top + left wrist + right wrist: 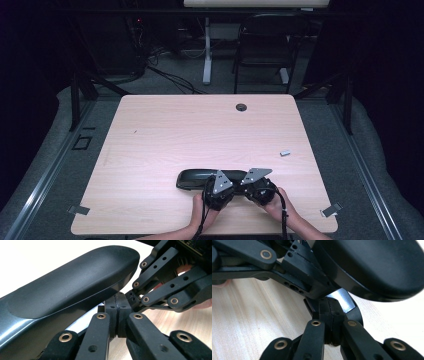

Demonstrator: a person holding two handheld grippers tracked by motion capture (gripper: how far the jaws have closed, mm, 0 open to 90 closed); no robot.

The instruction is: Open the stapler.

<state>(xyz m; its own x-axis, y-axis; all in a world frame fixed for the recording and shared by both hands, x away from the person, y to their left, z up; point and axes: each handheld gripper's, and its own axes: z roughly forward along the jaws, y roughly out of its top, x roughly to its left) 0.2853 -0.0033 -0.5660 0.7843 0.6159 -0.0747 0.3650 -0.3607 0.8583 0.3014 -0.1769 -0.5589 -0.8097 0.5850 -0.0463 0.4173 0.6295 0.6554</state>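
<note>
At the near edge of the wooden table [150, 130], both the left gripper [216, 188] and right gripper [256, 186] sit closed and empty, tips meeting against the near side of a black case [197, 178] lying lengthwise left-to-right, its bulk nearer the left.

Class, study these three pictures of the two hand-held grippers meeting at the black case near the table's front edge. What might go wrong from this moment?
1. Both the left gripper and the right gripper have their jaws shut and meet at the same side of the black case; their linkages sit close together and may knock or snag.
2. With shut jaws neither can grasp; a push may simply slide the smooth case across the table.
</note>
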